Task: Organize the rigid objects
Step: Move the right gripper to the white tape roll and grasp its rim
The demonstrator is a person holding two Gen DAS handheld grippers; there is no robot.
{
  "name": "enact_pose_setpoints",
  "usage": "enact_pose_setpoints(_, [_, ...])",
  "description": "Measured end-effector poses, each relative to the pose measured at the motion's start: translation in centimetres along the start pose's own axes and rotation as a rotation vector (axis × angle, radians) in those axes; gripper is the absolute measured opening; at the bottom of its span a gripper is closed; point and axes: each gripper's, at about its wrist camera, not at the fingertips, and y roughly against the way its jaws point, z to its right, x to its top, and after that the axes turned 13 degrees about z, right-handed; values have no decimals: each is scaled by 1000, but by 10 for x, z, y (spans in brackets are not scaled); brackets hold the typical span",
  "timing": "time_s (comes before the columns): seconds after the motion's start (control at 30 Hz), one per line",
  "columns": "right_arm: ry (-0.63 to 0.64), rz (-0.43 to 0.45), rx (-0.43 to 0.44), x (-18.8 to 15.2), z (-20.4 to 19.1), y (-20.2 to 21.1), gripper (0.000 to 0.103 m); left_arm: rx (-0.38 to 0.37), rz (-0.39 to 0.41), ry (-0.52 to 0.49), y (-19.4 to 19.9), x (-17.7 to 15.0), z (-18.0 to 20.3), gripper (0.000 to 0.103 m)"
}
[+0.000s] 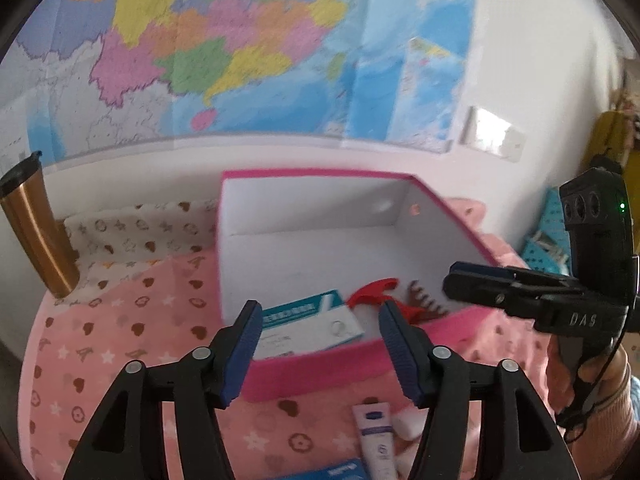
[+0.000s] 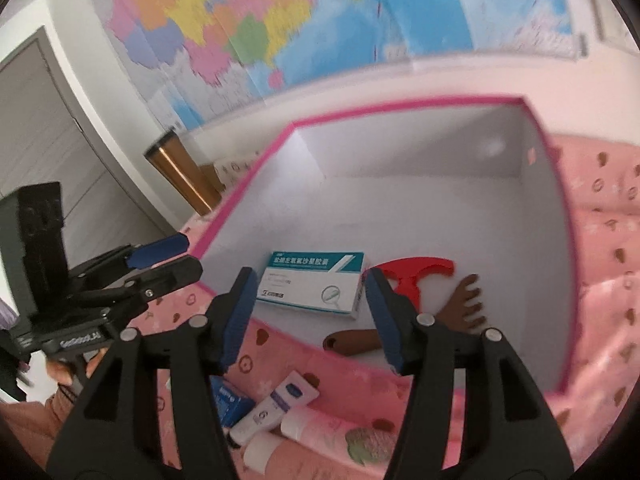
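Observation:
A pink box [image 1: 316, 364] with a white inside stands on the pink bedspread. In it lie a white and teal medicine carton [image 1: 316, 324], a red T-shaped piece [image 1: 372, 292] and a brown back scratcher [image 1: 426, 300]. My left gripper [image 1: 320, 332] hovers over the box's near wall, open, with nothing between its blue pads. In the right wrist view my right gripper [image 2: 308, 292] is open and empty too, above the same carton [image 2: 316, 284], red piece [image 2: 416, 272] and hand-shaped scratcher [image 2: 464, 300]. Each gripper shows in the other's view: the right [image 1: 450, 280], the left [image 2: 192, 256].
On the bedspread in front of the box lie a white tube [image 2: 276, 404], a pink tube [image 2: 320, 428] and a blue carton [image 2: 230, 400]. A gold tumbler [image 1: 36, 224] stands at the left by the wall. A map hangs behind. A grey door [image 2: 40, 120] is at far left.

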Motion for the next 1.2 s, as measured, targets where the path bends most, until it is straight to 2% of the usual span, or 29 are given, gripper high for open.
enact_pose_setpoints(0.13, [16,56,-29,-5,5,39,58,-66,10,-10,11,-8,16,65])
enact_pose_setpoints(0.27, [4,59,-91,-20,18,66,58,-124,-19,-17,11,-21,32,65])
enact_pose_setpoints(0.6, [-133,-13,-247,-83,72,95,58,-202,-124,-19,-3,-57,62,65])
enact_pose_setpoints(0.8, [-142,-66,-306,-107,89,99,58,-229,-168,-35,-8,-70,77,65])
enact_pose_setpoints(1.0, [-55,-113,-335,-115,85,92,47,-253,-189,-50,-12,-75,92,65])
enact_pose_setpoints(1.1, [-37,-137,-332,-119,88,86,35,-265,-203,-44,-16,-78,96,65])
enact_pose_setpoints(1.2, [-23,-136,-334,-119,89,85,33,-267,-214,-47,-17,-80,99,65])
